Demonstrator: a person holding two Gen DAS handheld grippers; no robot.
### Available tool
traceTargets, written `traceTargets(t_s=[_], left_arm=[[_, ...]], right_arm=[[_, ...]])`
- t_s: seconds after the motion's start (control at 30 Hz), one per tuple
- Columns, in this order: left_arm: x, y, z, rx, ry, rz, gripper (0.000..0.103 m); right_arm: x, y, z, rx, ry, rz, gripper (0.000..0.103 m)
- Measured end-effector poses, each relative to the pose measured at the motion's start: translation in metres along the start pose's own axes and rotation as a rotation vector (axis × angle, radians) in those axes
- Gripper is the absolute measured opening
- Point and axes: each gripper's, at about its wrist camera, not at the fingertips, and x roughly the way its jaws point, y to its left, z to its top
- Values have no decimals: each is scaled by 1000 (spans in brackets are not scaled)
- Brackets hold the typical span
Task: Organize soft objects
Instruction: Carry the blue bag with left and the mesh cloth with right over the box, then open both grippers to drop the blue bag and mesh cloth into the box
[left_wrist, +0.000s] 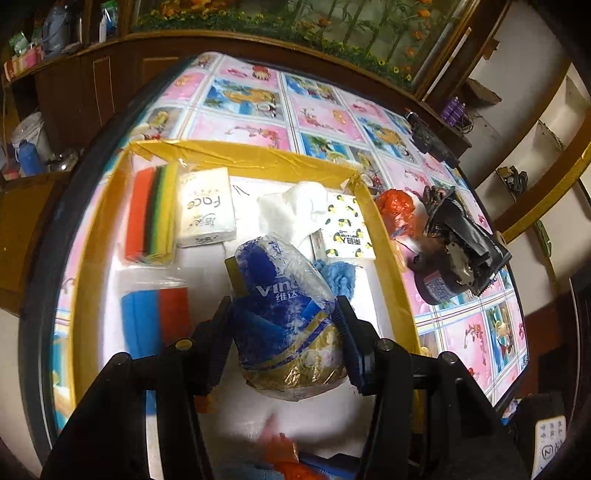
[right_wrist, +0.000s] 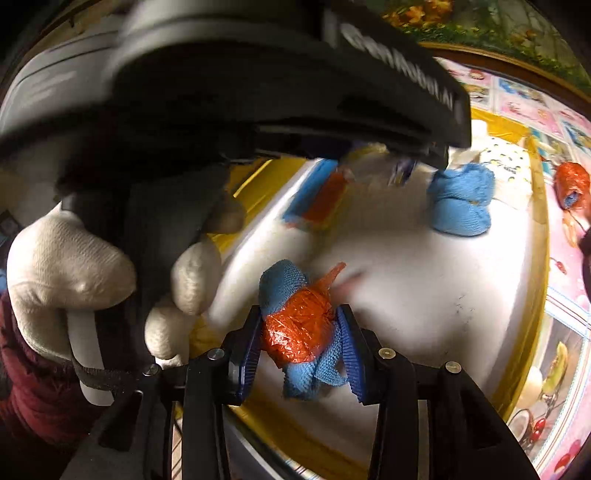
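My left gripper (left_wrist: 284, 314) is shut on a blue and gold Vinda tissue pack (left_wrist: 284, 306), held above the white floor of a yellow-walled box (left_wrist: 258, 157). In the box lie a striped sponge pack (left_wrist: 153, 214), a white Face tissue pack (left_wrist: 207, 206), a blue and red sponge pack (left_wrist: 155, 321), a white cloth (left_wrist: 291, 210), a lemon-print tissue pack (left_wrist: 345, 230) and a blue cloth (left_wrist: 338, 278). My right gripper (right_wrist: 301, 332) is shut on a blue cloth wrapped in an orange bag (right_wrist: 299, 332), low over the box floor (right_wrist: 424, 280).
An orange bag bundle (left_wrist: 397, 210) and a dark crumpled pouch on a jar (left_wrist: 454, 251) sit on the patterned tablecloth (left_wrist: 325, 110) right of the box. The gloved hand (right_wrist: 70, 273) and the left gripper's body (right_wrist: 258, 85) fill the upper left of the right wrist view.
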Motion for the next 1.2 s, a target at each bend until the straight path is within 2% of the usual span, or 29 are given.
traceTargets(t_s=[0.13,0.33,0.47,0.53,0.57,0.67,0.77,0.97,1.07,1.2], left_arm=[[15,13,9,-44,29,-25,51],[21,18,10,-31,40,-12,53],[19,23,10,-48,38,-20,61],[16,25,10,-58,36,-23,61],[14,26,10,-62,35,-27,61],[6,27,9,-72,24,-22,61],[-2,27,6,-78,21,14,64],[-24,24,-7,-78,14,97,65],[-42,17,-17,-86,-22,90,65],[-66,-1,-34,-93,-76,40,65]], right_arm=[[6,0,-4,10,-14,10,41],[16,8,-11,-20,-22,-7,42],[15,18,-20,-24,-24,-9,43],[14,20,-21,-21,-23,-7,46],[14,20,-20,-20,-24,-11,52],[11,22,-23,-29,-29,-6,64],[6,27,-25,-46,-42,-7,64],[-13,34,-34,-70,-89,-21,69],[-23,33,-40,-75,-107,-29,70],[-40,26,-48,-61,-132,-45,70]])
